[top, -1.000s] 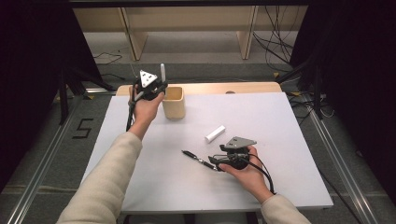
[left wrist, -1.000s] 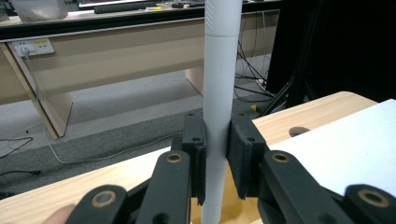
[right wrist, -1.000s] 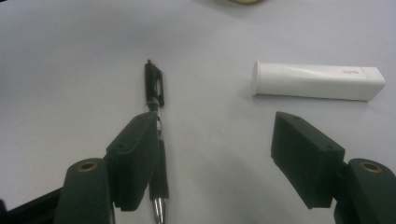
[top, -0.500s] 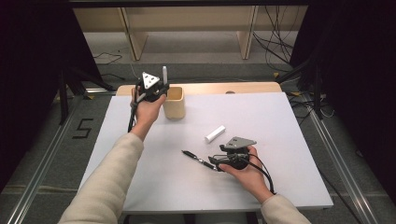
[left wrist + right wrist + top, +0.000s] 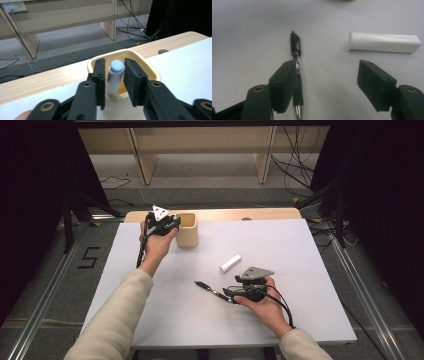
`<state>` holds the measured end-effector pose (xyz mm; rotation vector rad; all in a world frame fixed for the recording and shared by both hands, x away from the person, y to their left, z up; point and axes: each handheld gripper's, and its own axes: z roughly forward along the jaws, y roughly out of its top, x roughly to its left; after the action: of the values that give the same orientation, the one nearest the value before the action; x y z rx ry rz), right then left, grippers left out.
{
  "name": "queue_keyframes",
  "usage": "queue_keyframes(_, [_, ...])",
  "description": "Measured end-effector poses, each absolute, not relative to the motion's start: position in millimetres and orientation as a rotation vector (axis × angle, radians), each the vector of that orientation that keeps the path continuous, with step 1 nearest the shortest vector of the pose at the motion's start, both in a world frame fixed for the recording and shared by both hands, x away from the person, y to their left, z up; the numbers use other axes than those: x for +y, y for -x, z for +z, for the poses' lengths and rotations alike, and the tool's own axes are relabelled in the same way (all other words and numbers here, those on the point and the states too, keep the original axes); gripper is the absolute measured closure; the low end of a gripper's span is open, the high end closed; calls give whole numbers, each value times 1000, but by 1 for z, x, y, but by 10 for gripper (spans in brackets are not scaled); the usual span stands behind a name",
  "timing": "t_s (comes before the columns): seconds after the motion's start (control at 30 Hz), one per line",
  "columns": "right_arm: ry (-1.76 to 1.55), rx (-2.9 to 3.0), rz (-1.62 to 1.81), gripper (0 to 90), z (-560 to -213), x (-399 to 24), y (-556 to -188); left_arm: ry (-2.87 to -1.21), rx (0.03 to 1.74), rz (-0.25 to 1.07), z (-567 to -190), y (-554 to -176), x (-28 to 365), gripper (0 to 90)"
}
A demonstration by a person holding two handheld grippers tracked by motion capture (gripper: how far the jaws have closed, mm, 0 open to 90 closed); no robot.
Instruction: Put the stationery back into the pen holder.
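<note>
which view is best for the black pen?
The right gripper view: the pen lies on the white sheet, clip and silver tip sharp, partly hidden by one jaw of the right gripper. In the high view it is a thin dark line beside that gripper.

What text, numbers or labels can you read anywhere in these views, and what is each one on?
"5": dark marking on the floor left of the table, seen in the high view.
Small grey print near one end of the white tube lying on the table, in the right gripper view: too blurred to read.
Wall outlet plate in the left gripper view: markings too small to read.
No readable text on the wooden cup or the black pen.
</note>
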<state>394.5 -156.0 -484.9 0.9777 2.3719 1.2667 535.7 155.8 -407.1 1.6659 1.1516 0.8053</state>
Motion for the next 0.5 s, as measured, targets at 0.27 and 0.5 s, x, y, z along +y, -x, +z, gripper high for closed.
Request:
queue_keyframes(0.27, [-974, 2372, 1265, 327, -485, -156, -394, -1668, 1156, 764, -405, -516, 168, 549])
queue_keyframes(0.5, [-979, 2369, 1264, 326, -485, -155, -394, -1678, 1129, 747, -408, -492, 174, 498])
